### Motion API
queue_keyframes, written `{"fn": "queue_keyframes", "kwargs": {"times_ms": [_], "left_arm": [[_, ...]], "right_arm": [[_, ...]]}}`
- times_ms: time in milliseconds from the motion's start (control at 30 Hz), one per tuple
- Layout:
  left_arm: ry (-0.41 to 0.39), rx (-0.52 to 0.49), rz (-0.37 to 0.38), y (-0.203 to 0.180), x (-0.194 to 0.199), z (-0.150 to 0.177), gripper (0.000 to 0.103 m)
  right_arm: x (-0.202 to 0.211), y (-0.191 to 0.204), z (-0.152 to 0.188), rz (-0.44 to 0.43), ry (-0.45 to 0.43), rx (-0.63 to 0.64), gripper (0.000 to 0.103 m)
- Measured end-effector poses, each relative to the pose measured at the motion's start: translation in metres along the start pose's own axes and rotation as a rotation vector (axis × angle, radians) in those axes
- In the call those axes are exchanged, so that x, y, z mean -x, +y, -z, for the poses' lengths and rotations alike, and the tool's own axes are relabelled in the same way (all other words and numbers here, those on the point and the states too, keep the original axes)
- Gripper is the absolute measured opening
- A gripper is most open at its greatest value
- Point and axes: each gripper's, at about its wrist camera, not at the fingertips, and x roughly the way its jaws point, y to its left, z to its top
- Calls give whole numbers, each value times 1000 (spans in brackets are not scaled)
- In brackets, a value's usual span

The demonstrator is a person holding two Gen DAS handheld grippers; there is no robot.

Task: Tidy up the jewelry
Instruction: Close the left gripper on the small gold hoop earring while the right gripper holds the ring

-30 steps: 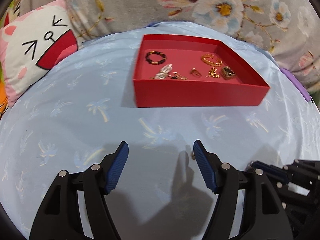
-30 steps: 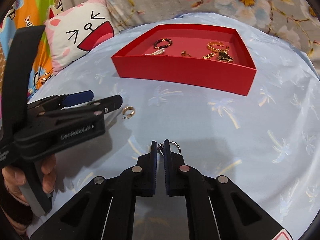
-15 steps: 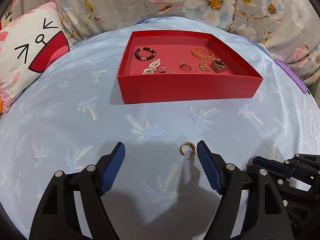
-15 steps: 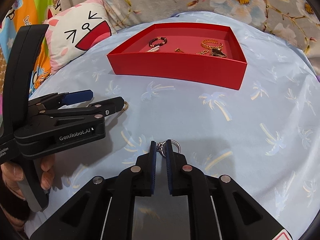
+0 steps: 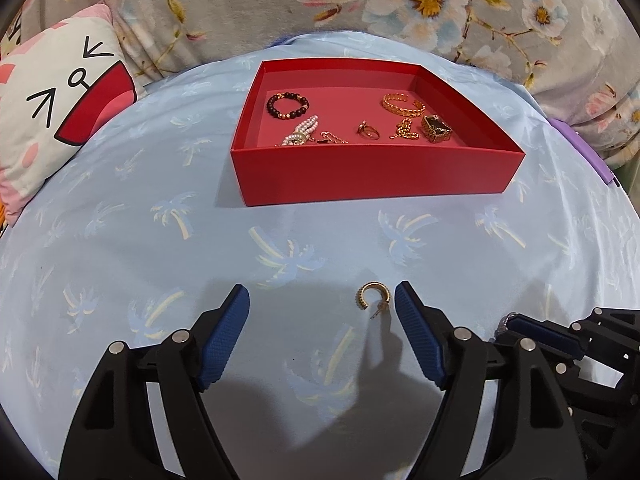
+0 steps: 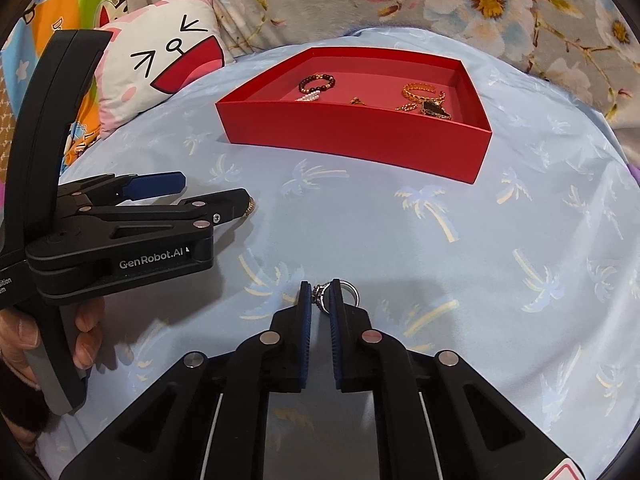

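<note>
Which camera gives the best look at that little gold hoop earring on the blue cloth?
The left wrist view: the gold hoop earring lies in full sight between the open left gripper fingers. In the right wrist view only its edge peeks past that gripper's finger.

Red tray [image 5: 376, 176]; pale blue bedsheet [image 5: 120, 240] with palm-tree print; grey floral fabric [image 5: 240, 8]; gold hoop earring [image 5: 373, 296]; blue claw pads [image 5: 224, 332].

earring [image 5: 373, 295] before tray [image 5: 376, 174], jewelry inside
</note>
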Motion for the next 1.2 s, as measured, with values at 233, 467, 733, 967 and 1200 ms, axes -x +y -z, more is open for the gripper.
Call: {"fn": "queue_keyframes", "kwargs": {"times_ms": [233,467,733,967,1200], "left_arm": [[21,7,43,-5,-4,-2,72],[28,-33,1,-17,-9,-4,50],[18,-34,17,-15,-7,-5,16],[-16,-13,26,-7,5,-10,16],[-32,-14,26,-6,12,-13,16]], "right_arm": [[13,-10,-5,-14,-32,-56,4],[22,-17,-8,-18,-53,-78,4],[26,-27,-10,-8,-68,-104,4],[31,-35,-12,-6,-86,-126,4],[35,-33,-13,-36,-96,-139,4]]}}
